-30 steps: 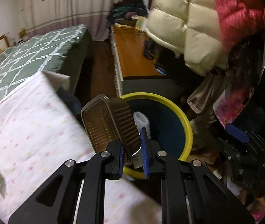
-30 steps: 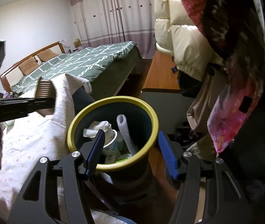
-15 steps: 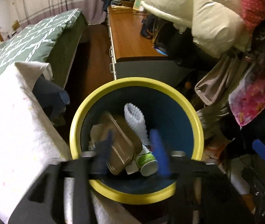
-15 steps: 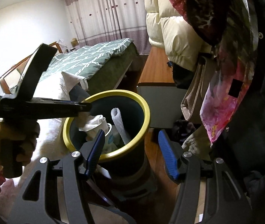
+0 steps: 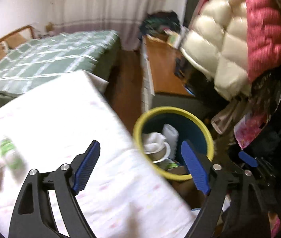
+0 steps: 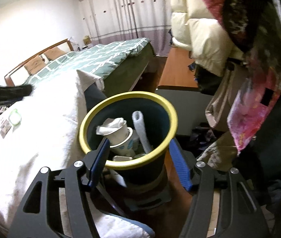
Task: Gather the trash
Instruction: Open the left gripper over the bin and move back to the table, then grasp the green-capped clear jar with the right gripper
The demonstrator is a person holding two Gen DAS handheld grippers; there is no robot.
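The yellow-rimmed dark blue trash bin (image 6: 128,130) sits between the spread jaws of the right gripper (image 6: 139,162), touching neither. The left gripper (image 5: 140,168), jaws wide apart and empty, hangs over the white quilted bedcover (image 5: 61,119), bin just beside it.

I see the white-covered bench (image 6: 41,123) filling the left of the frame; a green-rimmed wrapper (image 6: 15,117) and a small card (image 6: 5,126) lie on it near the left edge. At centre, the yellow-rimmed bin (image 6: 160,101) stands on the wooden floor (image 5: 126,91) just beside the bench.
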